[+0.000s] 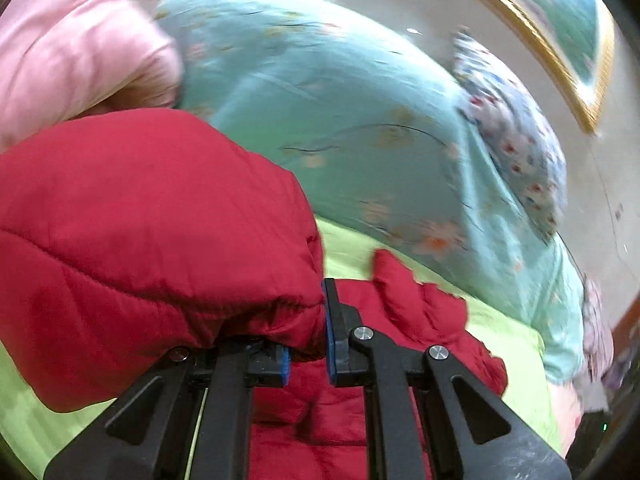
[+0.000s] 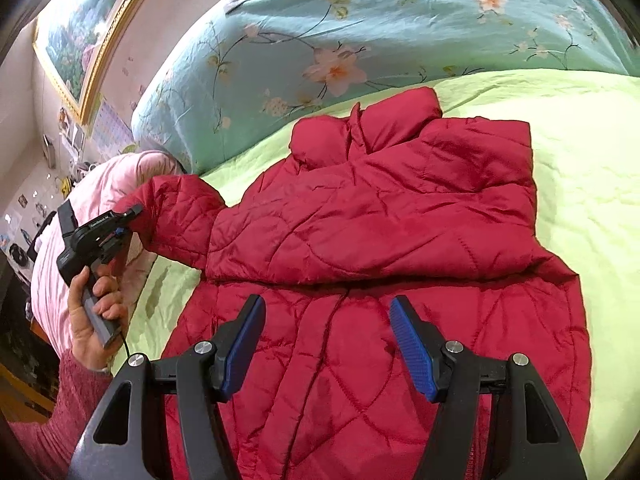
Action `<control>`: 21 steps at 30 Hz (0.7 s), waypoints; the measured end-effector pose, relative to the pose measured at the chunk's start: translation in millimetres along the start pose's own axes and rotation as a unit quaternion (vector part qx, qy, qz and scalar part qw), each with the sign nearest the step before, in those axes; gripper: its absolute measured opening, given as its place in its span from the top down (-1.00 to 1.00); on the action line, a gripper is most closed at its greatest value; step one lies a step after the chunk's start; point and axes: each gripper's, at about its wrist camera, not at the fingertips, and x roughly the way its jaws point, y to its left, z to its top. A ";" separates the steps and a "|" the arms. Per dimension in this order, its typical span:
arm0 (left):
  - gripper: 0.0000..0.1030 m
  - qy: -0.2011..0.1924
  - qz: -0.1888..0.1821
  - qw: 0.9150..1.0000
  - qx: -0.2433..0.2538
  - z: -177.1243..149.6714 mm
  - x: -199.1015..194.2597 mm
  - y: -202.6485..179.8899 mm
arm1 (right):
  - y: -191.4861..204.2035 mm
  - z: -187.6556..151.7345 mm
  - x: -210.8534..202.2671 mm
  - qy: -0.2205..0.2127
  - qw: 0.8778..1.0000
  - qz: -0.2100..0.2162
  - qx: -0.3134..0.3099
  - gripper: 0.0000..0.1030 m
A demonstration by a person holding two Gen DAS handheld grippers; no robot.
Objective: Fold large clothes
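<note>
I see the red quilted jacket [image 2: 380, 216] lying spread on the lime-green bed cover [image 2: 580, 160], collar toward the far side and hem near me, with its right side already folded in across the body. My left gripper [image 1: 308, 344] is clamped on the cuff end of the jacket's left sleeve [image 2: 176, 216]; the padded red fabric bulges over the left blue pad and fills the space between both fingers. In the right wrist view that gripper sits at the left edge of the bed, held in a hand [image 2: 94, 312] with a dark pink knitted sleeve, and the jacket sleeve stands lifted off the cover toward it. My right gripper [image 2: 328, 344] hovers over the near, lower part of the jacket with its blue pads well apart and nothing between them. Beyond the jacket a teal floral quilt [image 2: 320, 32] is bunched along the far side, a pink quilt [image 2: 80, 208] lies at the left, and a gold-framed painting [image 2: 84, 28] hangs on the wall.
</note>
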 end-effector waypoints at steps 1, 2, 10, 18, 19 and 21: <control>0.81 0.001 -0.008 1.000 0.016 -0.6 -0.4 -13.9 | -0.7 0.1 -1.8 -0.002 1.000 0.000 0.001 -0.30; 0.81 0.001 -0.013 1.000 0.026 -1.9 -0.5 -23.7 | -2.1 1.0 -3.9 -0.005 1.000 0.000 0.003 -0.30; 0.81 0.028 -0.056 0.990 0.125 -32.7 9.8 -115.0 | -21.9 11.6 -22.3 -0.033 0.999 0.003 0.037 -0.27; 0.81 0.084 -0.042 0.970 0.225 -93.5 49.8 -182.1 | -40.4 25.6 -37.8 -0.055 0.997 0.005 0.059 -0.28; 0.81 0.093 -0.039 0.967 0.234 -101.1 56.3 -185.8 | -43.3 26.8 -39.5 -0.057 0.996 0.005 0.062 -0.28; 0.81 0.109 -0.034 0.961 0.253 -114.5 67.1 -192.1 | -49.4 28.3 -41.7 -0.060 0.996 0.005 0.071 -0.28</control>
